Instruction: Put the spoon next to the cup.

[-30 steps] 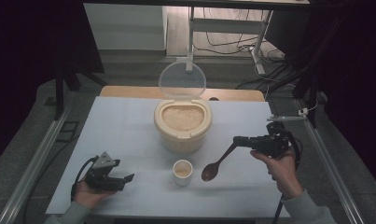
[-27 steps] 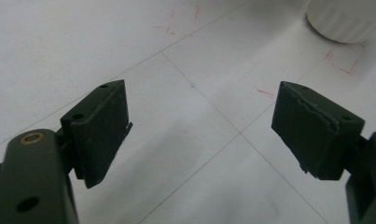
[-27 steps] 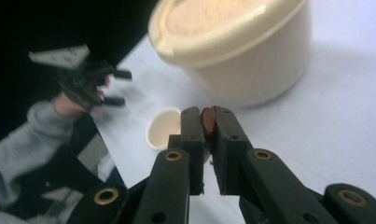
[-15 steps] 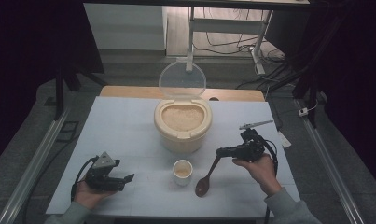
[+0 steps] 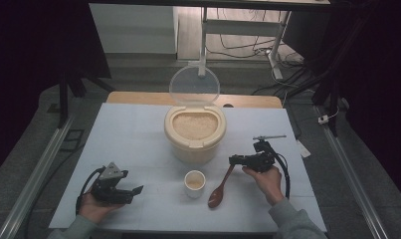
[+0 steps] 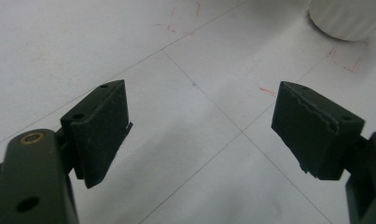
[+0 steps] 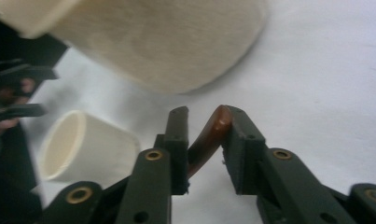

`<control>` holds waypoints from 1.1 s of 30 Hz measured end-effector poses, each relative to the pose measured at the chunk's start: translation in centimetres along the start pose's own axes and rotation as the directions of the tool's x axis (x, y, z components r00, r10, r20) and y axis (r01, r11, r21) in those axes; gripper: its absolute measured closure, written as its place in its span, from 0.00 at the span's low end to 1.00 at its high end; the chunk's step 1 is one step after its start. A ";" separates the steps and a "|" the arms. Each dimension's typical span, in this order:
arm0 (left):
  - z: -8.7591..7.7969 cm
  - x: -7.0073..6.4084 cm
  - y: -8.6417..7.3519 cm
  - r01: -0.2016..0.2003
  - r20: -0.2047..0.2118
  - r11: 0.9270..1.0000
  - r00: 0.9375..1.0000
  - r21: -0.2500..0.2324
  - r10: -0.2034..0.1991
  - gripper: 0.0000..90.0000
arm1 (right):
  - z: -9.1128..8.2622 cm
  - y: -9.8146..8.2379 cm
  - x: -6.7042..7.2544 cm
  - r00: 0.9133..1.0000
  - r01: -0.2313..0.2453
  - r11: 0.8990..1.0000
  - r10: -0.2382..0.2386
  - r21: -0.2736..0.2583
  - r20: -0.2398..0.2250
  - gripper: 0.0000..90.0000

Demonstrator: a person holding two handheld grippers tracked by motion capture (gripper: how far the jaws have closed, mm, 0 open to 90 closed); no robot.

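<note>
From the high view: a cream rice container (image 5: 193,133) sits mid-table on the white tabletop (image 5: 133,134), its clear round lid (image 5: 194,85) flipped up behind it, rice showing inside. Just in front stands a small white cup (image 5: 194,183). To the cup's right, a brown wooden spoon (image 5: 219,192) lies slanted, bowl toward the person, handle running up into the right gripper (image 5: 236,160), which the right hand (image 5: 264,179) holds just right of the container. Over at the near left, the left hand (image 5: 94,204) rests the left gripper (image 5: 137,189) on the table, pointing at the cup and well apart from it.

Left gripper view now: the left gripper (image 6: 199,130) has its jaws spread wide over bare white table, nothing between them; the ribbed base of the cup (image 6: 349,18) peeks in at top right.

Right gripper view: the right gripper (image 7: 204,128) is clamped on the spoon handle (image 7: 209,140), the brown shaft angled between the two black pads. The container's wall (image 7: 167,42) looms just ahead, and the cup (image 7: 83,144) lies to the left.
</note>
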State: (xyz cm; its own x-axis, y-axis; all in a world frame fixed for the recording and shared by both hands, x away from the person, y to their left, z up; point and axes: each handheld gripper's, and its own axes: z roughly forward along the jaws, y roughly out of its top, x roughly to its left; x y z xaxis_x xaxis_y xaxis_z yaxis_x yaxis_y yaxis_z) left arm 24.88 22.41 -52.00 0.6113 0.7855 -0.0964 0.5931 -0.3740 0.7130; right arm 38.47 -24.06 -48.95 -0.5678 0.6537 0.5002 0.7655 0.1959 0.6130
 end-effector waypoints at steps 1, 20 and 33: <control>0.0 0.0 0.0 0.001 0.000 1.000 1.000 0.000 -0.001 0.21 | 0.3 -0.2 -0.2 1.000 0.000 1.000 0.000 -0.006 0.007 0.76; 0.0 0.0 0.0 -0.003 0.002 1.000 1.000 0.001 0.003 0.21 | 3.5 -0.8 -0.3 0.979 0.095 0.995 -0.096 0.014 0.179 0.56; -0.1 0.1 -0.1 -0.004 0.000 1.000 1.000 -0.006 0.004 0.21 | -0.8 -1.9 0.1 0.950 0.251 0.964 -0.227 -0.091 0.214 0.49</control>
State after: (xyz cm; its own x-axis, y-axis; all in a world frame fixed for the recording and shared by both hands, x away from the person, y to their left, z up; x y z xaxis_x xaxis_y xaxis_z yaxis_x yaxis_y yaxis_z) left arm 24.81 22.54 -51.95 0.6136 0.7841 -0.0936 0.5873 -0.3739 0.7179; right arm 36.72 -24.95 -49.59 -0.6483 0.7333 0.2050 0.5680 0.2864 0.7716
